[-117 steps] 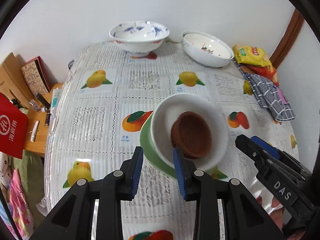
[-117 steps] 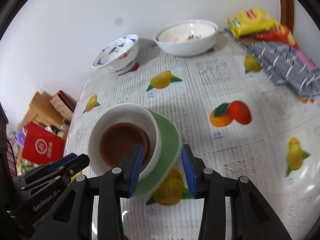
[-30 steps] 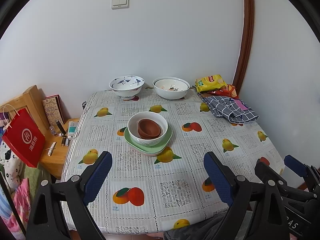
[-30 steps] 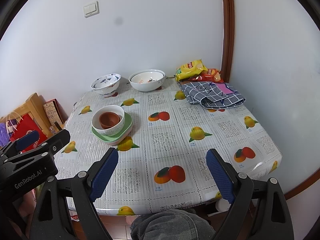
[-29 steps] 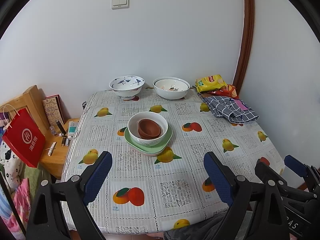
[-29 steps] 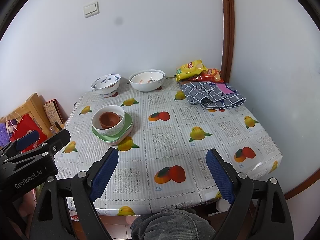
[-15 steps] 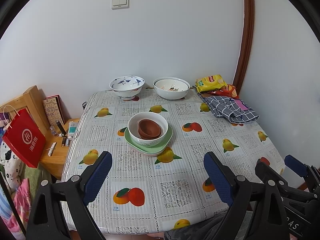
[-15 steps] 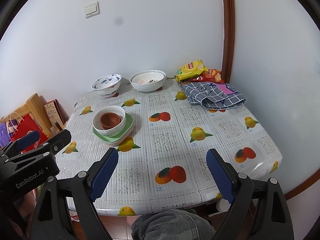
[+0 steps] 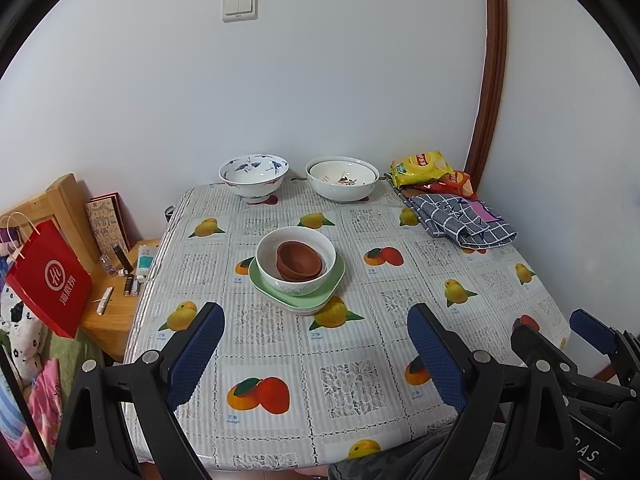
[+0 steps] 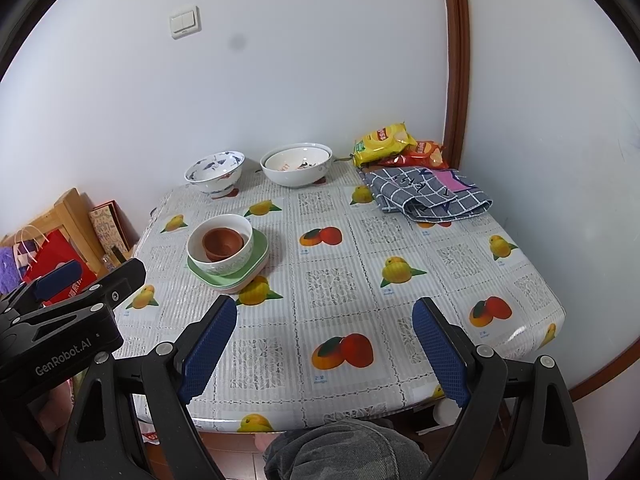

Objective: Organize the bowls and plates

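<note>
A brown bowl sits inside a white bowl on stacked green plates at mid-table; the stack also shows in the right wrist view. A blue-patterned bowl and a white bowl stand at the far edge by the wall. My left gripper is wide open and empty, held back over the table's near edge. My right gripper is wide open and empty, also near the front edge, right of the left one.
Snack bags and a checked cloth lie at the table's far right. A wooden side table with small items and a red bag stand left of the table. The person's knee is below the front edge.
Since 3.9 s ago both grippers have pulled back from the stacked bowls and opened wide. Over the last second nothing has visibly moved.
</note>
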